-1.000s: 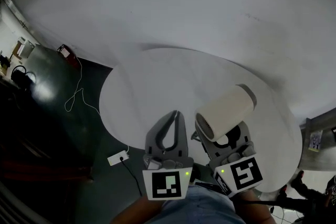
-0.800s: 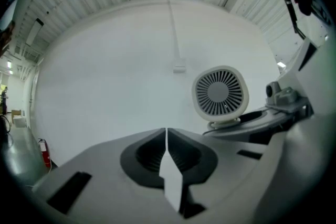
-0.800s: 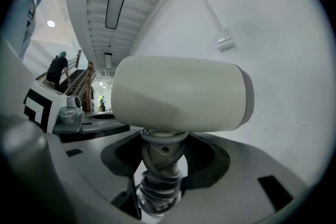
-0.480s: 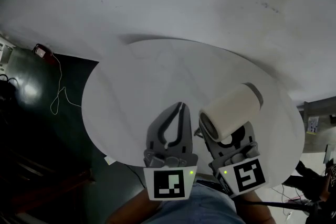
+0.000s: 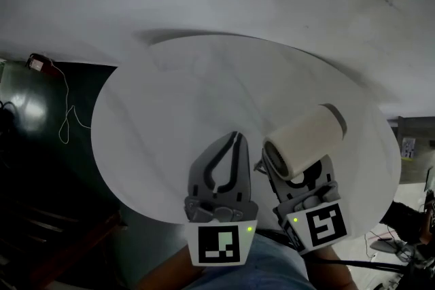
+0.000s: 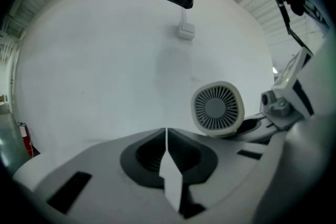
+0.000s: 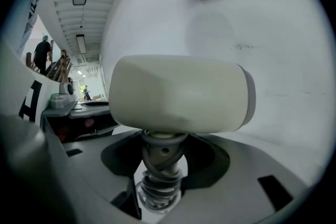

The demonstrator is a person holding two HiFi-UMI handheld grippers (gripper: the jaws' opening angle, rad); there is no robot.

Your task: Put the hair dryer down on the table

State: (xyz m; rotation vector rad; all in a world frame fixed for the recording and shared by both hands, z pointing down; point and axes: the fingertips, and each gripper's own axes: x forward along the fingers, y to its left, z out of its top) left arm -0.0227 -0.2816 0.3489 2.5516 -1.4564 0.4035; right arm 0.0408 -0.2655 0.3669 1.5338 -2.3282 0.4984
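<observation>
A cream hair dryer with a grey nozzle ring hangs above the near right part of the round white table. My right gripper is shut on its folding handle, just under the barrel, which lies level and points right. The left gripper hovers beside it over the table's near edge, jaws shut with nothing between them. In the left gripper view the dryer's rear grille shows to the right of my shut left gripper.
Left of the table lies dark floor with a thin white cable and a small red thing. A white wall rises behind the table. A small white box sits on that wall. People stand far off.
The head view has swung left and down, so the table sits more centred. Both grippers and the held dryer keep nearly the same pose, drifting slightly right.
</observation>
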